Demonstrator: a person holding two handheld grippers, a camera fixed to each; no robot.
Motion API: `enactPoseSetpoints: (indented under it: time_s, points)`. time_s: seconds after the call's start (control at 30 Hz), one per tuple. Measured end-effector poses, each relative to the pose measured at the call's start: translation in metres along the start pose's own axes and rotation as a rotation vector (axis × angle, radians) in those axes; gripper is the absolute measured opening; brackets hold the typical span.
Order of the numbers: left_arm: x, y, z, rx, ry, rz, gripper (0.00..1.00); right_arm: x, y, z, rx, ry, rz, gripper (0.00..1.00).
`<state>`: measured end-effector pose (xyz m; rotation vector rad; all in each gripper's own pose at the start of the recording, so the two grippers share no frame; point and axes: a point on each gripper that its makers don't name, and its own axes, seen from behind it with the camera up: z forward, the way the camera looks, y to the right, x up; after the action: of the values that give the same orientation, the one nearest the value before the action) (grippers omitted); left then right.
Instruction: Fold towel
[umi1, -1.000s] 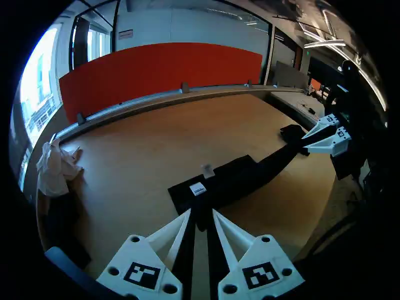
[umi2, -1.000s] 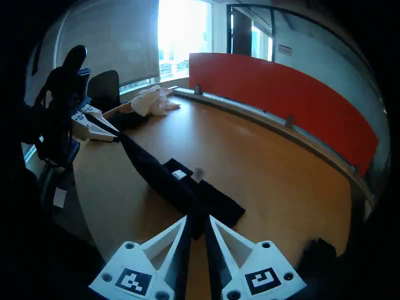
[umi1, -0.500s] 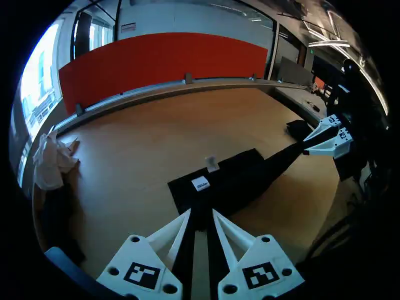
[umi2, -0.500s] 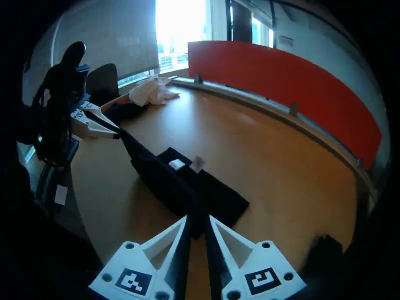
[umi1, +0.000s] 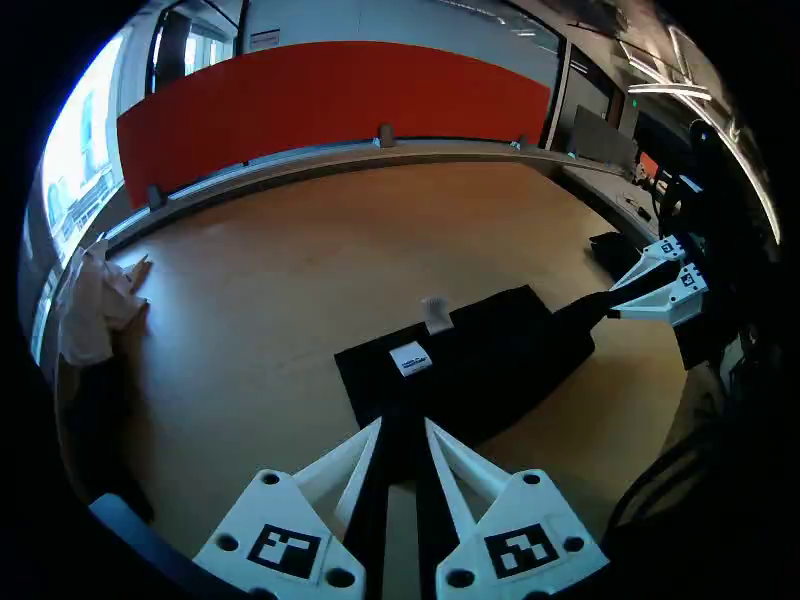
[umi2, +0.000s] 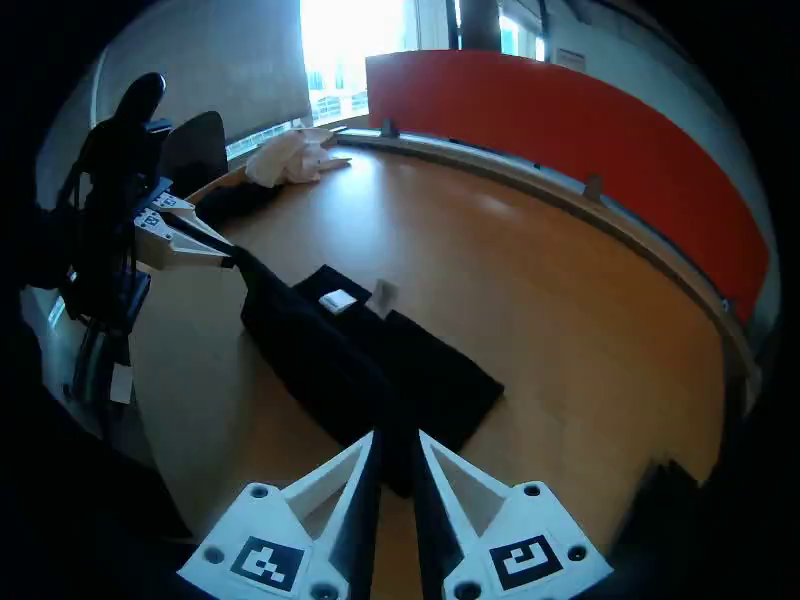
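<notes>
A black towel (umi1: 475, 355) with two white tags lies on the wooden table (umi1: 290, 270), its near edge lifted and stretched between both grippers. My left gripper (umi1: 402, 440) is shut on one end of that edge at the bottom of the left gripper view; the right gripper (umi1: 612, 305) pinches the other end at the right. In the right gripper view the towel (umi2: 370, 365) runs from my right gripper (umi2: 397, 450), shut on it, up to the left gripper (umi2: 232, 260) at the left.
A crumpled white cloth (umi1: 88, 310) lies at the table's left edge, seen also as the white cloth (umi2: 290, 158) near a dark chair (umi2: 195, 150). A red partition (umi1: 330, 95) lines the far edge. A dark bundle (umi1: 615, 245) sits at the right.
Both grippers have moved forward over the table with the towel's edge. The stretched strip between them has slackened and more of the towel now lies spread flat.
</notes>
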<state>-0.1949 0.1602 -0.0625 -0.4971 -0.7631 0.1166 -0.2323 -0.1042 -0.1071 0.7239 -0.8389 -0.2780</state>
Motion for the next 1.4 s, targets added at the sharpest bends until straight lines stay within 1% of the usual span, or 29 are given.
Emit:
enactPoseSetpoints:
  time_s: [0.23,0.47,0.67,0.77,0.9,1.0,1.07,1.1,1.13,1.17,1.2,1.27,1.37,1.4]
  points:
    - [-0.002,-0.005,0.016,-0.001,-0.012,0.008,0.14,-0.002,0.013,0.012,-0.01,-0.014,0.014,0.18]
    - [-0.002,-0.013,0.037,0.005,-0.025,0.028,0.14,-0.004,0.025,0.028,-0.018,-0.033,0.033,0.18]
    - [-0.005,-0.019,0.051,0.007,-0.04,0.027,0.15,-0.008,0.031,0.039,-0.02,-0.051,0.053,0.18]
    - [-0.007,-0.021,0.056,0.006,-0.047,0.027,0.15,-0.01,0.034,0.043,-0.028,-0.056,0.058,0.19]
    - [-0.009,-0.026,0.064,0.023,-0.048,0.037,0.22,-0.012,0.042,0.05,-0.057,-0.067,0.056,0.23]
    - [-0.008,-0.035,0.069,0.058,-0.048,0.05,0.31,-0.015,0.046,0.056,-0.075,-0.077,0.055,0.31]
    - [-0.008,-0.042,0.072,0.085,-0.047,0.062,0.37,-0.015,0.05,0.059,-0.085,-0.078,0.058,0.39]
    - [-0.008,-0.044,0.073,0.094,-0.048,0.067,0.4,-0.014,0.052,0.061,-0.091,-0.076,0.06,0.44]
    - [-0.007,-0.046,0.074,0.102,-0.049,0.072,0.41,-0.014,0.054,0.062,-0.099,-0.073,0.062,0.5]
    - [-0.007,-0.049,0.075,0.111,-0.05,0.078,0.41,-0.013,0.056,0.063,-0.107,-0.07,0.064,0.59]
    - [-0.007,-0.05,0.075,0.114,-0.05,0.08,0.43,-0.012,0.057,0.063,-0.112,-0.067,0.063,0.65]
    - [-0.008,-0.053,0.076,0.121,-0.05,0.083,0.45,-0.012,0.059,0.063,-0.12,-0.062,0.061,0.72]
    - [-0.008,-0.055,0.074,0.125,-0.047,0.073,0.49,-0.01,0.063,0.061,-0.135,-0.053,0.048,0.88]
    - [-0.008,-0.054,0.074,0.121,-0.047,0.068,0.57,-0.01,0.064,0.06,-0.14,-0.051,0.046,0.92]
